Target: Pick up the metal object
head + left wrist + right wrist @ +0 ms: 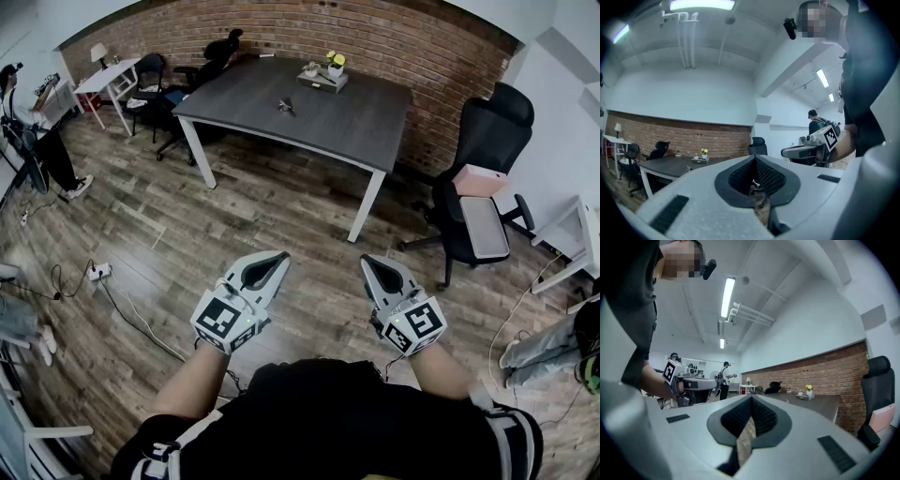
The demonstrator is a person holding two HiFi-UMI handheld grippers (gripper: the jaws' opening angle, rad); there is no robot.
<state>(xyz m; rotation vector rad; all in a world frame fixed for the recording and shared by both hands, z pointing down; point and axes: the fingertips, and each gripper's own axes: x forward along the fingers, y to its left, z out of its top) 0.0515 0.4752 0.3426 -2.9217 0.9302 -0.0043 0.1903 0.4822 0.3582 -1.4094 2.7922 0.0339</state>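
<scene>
The small metal object (287, 107) lies near the middle of the dark grey table (366, 127) by the brick wall, far ahead of me. It shows as a tiny shape on the tabletop in the left gripper view (689, 167) and the right gripper view (787, 401). My left gripper (279, 256) and right gripper (367, 260) hang side by side over the wood floor, well short of the table. Both point toward it. Each pair of jaws is shut at the tips with nothing between them (754, 157) (751, 398).
A tray with yellow flowers (323, 77) sits at the table's far edge. A black office chair (483, 178) carrying a pink box (480, 180) stands right of the table, more chairs (211, 61) and a white desk (108, 77) at back left. Cables and a power strip (98, 272) lie on the floor at left.
</scene>
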